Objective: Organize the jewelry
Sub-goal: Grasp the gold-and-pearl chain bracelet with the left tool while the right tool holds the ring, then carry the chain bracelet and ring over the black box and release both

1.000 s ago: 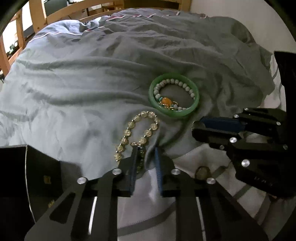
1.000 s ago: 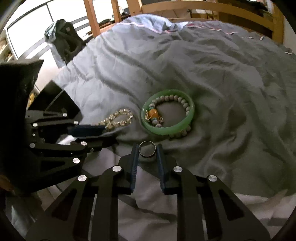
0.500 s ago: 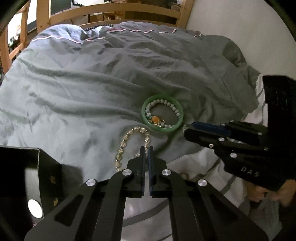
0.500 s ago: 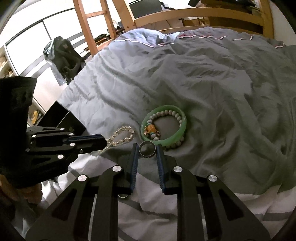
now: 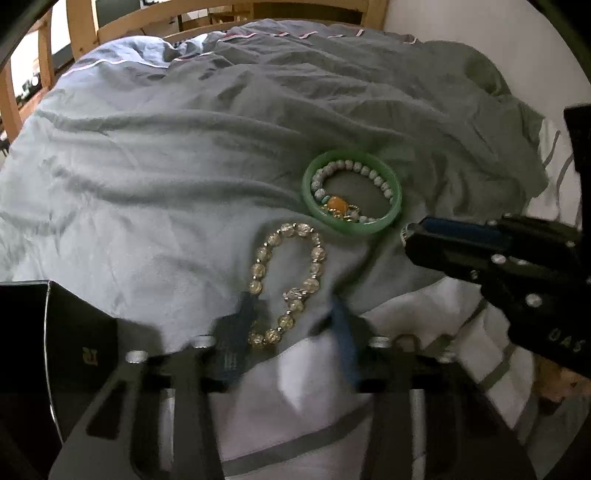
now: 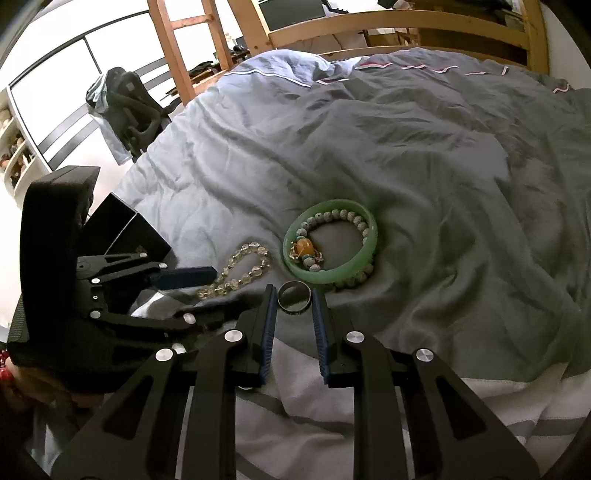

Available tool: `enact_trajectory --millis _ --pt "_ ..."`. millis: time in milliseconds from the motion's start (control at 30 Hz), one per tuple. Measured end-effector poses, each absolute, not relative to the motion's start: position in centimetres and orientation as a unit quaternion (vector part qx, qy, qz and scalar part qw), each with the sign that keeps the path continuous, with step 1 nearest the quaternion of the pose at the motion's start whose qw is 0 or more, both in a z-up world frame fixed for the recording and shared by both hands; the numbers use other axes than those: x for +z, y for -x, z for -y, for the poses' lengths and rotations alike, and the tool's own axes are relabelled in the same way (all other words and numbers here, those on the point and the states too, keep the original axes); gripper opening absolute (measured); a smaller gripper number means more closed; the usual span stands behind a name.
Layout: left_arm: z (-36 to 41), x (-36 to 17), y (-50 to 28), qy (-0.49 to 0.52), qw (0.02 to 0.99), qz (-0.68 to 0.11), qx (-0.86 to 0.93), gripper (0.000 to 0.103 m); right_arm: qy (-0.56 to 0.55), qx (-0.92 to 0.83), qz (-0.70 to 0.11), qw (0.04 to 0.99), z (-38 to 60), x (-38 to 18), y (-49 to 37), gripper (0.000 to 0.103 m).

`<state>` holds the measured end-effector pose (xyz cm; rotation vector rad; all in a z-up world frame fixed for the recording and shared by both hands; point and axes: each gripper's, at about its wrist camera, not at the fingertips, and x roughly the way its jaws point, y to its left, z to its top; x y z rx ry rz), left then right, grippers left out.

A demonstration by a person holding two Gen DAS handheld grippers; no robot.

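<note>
A crystal bead bracelet (image 5: 258, 266) lies on the grey duvet (image 5: 147, 166), its near end between the fingers of my left gripper (image 5: 291, 310). Those jaws are opening and blurred, and the pads stand apart from the beads. My right gripper (image 6: 294, 295) is shut on a dark metal ring (image 6: 293, 301), held just above the cloth. Beyond it lies a green bangle (image 6: 332, 275) with a pale bead bracelet (image 6: 351, 216) and its orange bead inside. In the right wrist view my left gripper (image 6: 210, 291) sits beside the crystal bracelet (image 6: 240, 254).
A black box (image 5: 55, 332) stands at the duvet's near left edge, also seen as the black box (image 6: 122, 229). A white striped sheet (image 5: 295, 406) lies under the grippers. A wooden bed frame (image 6: 369, 22) runs along the far side, with a clothes-draped chair (image 6: 122, 103) beyond.
My left gripper shut with nothing in it half a second ago, and now stands open around the crystal bracelet's near end. The right gripper has kept the ring and stayed put.
</note>
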<state>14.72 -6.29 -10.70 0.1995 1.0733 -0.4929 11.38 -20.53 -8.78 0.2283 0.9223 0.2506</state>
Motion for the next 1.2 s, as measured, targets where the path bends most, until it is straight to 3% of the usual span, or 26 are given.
enact_trajectory --millis 133,167,333,433,467,533,567,767,833,900,1000,1200 --pt "6.0 -9.3 -14.5 -0.074 0.830 -0.493 -0.251 0.012 -0.113 0.121 -0.441 0.882 20.6 -8.7 -11.4 0.020" --pt "6.0 -8.9 -14.4 -0.064 0.830 -0.490 -0.259 0.006 -0.114 0.121 -0.441 0.882 20.6 -8.8 -11.4 0.020" --pt "6.2 -7.0 -13.3 -0.027 0.819 -0.477 -0.317 0.005 -0.119 0.122 -0.440 0.882 20.8 -8.8 -11.4 0.020" --pt "6.8 -7.6 -13.3 -0.056 0.833 -0.473 -0.280 0.005 -0.120 0.121 -0.439 0.882 20.9 -8.7 -11.3 0.020" --pt "6.7 -7.8 -13.5 -0.061 0.839 -0.469 -0.268 0.008 -0.121 0.121 -0.439 0.882 20.9 -8.7 -11.3 0.020" --pt "6.6 -8.0 -14.2 -0.072 0.855 -0.456 -0.238 0.030 -0.119 0.122 -0.440 0.882 20.8 -8.7 -11.3 0.020" --pt "6.6 -8.1 -14.4 -0.072 0.859 -0.450 -0.233 0.049 -0.119 0.122 -0.440 0.882 20.8 -8.7 -11.3 0.020" --pt "8.3 -11.8 -15.6 -0.137 0.836 -0.487 -0.213 0.054 -0.112 0.121 -0.445 0.881 20.5 -8.9 -11.3 0.020" --pt "8.2 -12.0 -15.8 -0.128 0.835 -0.490 -0.214 0.051 -0.114 0.120 -0.444 0.881 20.5 -8.9 -11.3 0.020" --pt "7.6 -11.1 -16.0 -0.092 0.832 -0.497 -0.231 0.025 -0.115 0.119 -0.443 0.881 20.6 -9.0 -11.3 0.020" --pt "6.9 -9.1 -15.8 -0.035 0.826 -0.491 -0.275 0.008 -0.118 0.120 -0.443 0.881 20.5 -9.0 -11.3 0.020" --pt "8.0 -8.8 -14.8 -0.036 0.817 -0.490 -0.301 0.008 -0.124 0.118 -0.432 0.885 21.0 -8.6 -11.2 0.020"
